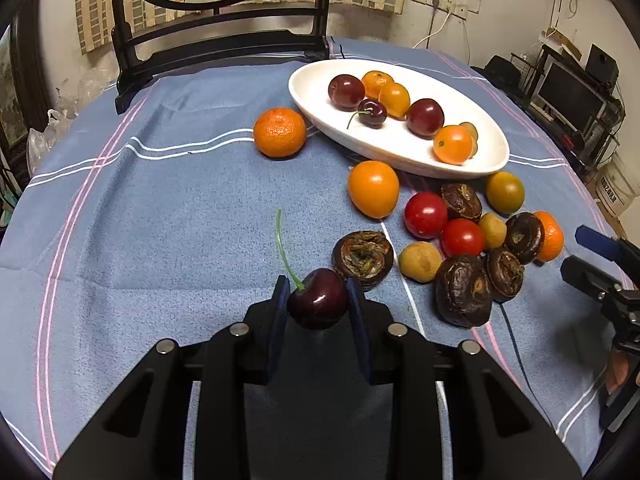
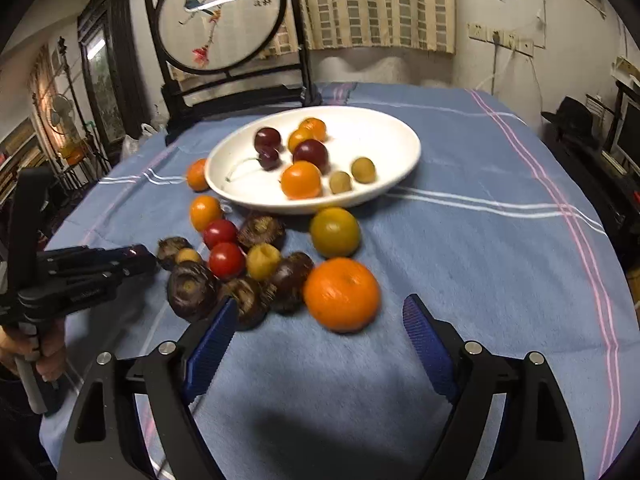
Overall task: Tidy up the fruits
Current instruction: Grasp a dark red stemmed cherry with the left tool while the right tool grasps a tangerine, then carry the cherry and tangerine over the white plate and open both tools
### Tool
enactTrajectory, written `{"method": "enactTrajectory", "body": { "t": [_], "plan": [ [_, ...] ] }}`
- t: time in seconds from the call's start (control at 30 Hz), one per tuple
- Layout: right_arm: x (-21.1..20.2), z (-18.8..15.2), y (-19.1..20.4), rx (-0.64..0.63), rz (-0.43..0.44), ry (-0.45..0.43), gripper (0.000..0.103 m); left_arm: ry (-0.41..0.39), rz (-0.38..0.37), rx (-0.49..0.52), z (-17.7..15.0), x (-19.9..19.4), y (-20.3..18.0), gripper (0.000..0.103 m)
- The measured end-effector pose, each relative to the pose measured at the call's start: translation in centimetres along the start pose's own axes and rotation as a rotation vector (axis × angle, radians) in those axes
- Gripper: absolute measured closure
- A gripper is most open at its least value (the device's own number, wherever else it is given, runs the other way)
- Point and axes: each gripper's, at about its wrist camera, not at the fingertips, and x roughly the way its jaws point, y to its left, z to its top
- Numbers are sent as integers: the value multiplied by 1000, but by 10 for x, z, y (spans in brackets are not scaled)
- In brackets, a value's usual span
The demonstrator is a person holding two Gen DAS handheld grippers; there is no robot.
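Note:
My left gripper (image 1: 319, 292) is shut on a dark cherry (image 1: 320, 300) with a green stem, low over the blue cloth. Further back stands a white oval plate (image 1: 320, 96) holding cherries, small oranges and longans. Loose fruit lies to its front right: a kumquat-like orange (image 1: 373, 189), red tomatoes (image 1: 425, 215), brown water chestnuts (image 1: 463, 290) and longans (image 1: 420, 261). A mandarin (image 1: 280, 132) lies left of the plate. My right gripper (image 2: 320, 316) is open, just short of a large mandarin (image 2: 342, 294); the plate (image 2: 396, 136) sits beyond.
A dark wooden screen stand (image 1: 216, 40) rises at the table's far edge. The blue striped tablecloth (image 1: 160, 220) covers the round table. The left gripper (image 2: 96, 268) and a hand holding it show at the right wrist view's left side. Shelves and electronics line the room's right side.

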Motion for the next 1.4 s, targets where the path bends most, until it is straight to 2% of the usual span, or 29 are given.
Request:
{"method": "enactTrajectory", "body": {
  "t": [0.03, 0.1, 0.2, 0.27, 0.3, 0.37, 0.57, 0.73, 0.83, 0.97, 1.17, 1.3, 1.4],
  "plan": [
    [4, 0, -1, 3, -16, 17, 21, -1, -1, 0, 0, 0, 0, 74],
    [15, 0, 0, 1, -51, 60, 34, -5, -7, -2, 0, -1, 0, 74],
    [32, 4, 0, 5, -104, 93, 42, -6, -15, -5, 0, -2, 1, 74],
    [39, 5, 2, 5, -105, 98, 45, -4, -23, -5, 0, -2, 0, 74],
    [40, 6, 4, 2, -101, 89, 53, -6, -25, -5, 0, -2, 0, 74],
    [41, 6, 10, -30, -111, 77, 58, -12, -29, -3, 0, -3, 0, 74],
    [30, 4, -3, 44, -55, 43, 59, -22, -50, -28, 1, -4, 5, 74],
    [1, 16, -19, 174, -2, -73, 59, -67, -43, -50, 6, -13, 8, 74],
    [-13, 30, -13, 187, 37, -117, 60, -71, -66, -66, 15, -24, 6, 74],
    [-19, 59, 3, 162, 101, -146, 60, -87, -68, -23, 45, -33, -10, 74],
    [21, 94, 18, 127, 95, -82, 60, -74, -55, -37, 95, -3, -26, 74],
    [41, 93, 10, 151, 60, -63, 59, -37, -42, -52, 112, 29, -33, 74],
    [53, 92, -4, 200, 78, -40, 59, -22, -40, -38, 118, 46, -41, 74]
  ]
}}
